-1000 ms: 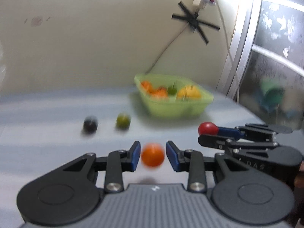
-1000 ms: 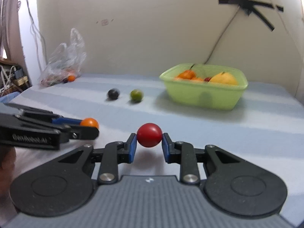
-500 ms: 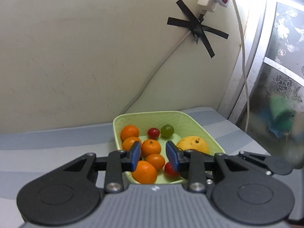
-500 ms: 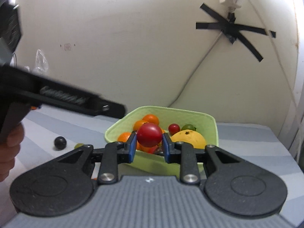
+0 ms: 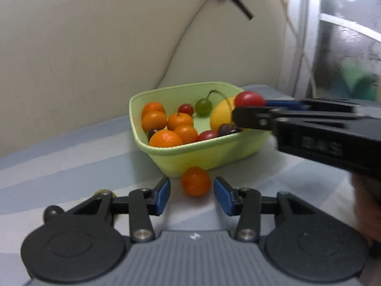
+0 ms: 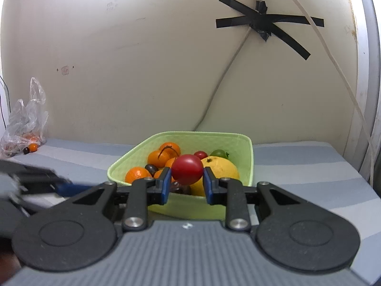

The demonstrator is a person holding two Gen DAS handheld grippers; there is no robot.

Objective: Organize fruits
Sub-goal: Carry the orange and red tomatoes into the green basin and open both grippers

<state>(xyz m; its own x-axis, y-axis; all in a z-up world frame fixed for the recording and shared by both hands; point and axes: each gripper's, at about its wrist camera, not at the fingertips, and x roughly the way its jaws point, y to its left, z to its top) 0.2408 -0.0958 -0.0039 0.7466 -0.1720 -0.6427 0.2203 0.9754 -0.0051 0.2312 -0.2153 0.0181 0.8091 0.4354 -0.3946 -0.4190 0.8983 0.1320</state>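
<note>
1. A crumpled clear plastic bag (image 6: 25, 121) is lying at the far left of the blue-striped bench (image 6: 297, 166).
2. Black tape strips (image 6: 269, 27) are crossing on the cream wall (image 6: 142, 71), pinning a white cable (image 6: 223, 78).

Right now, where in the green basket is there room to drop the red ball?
In the green basket, bare floor shows between the small oranges and the big yellow fruit, beneath the green grape. The near-left corner is crowded. The right tool holds the red ball above.
</note>
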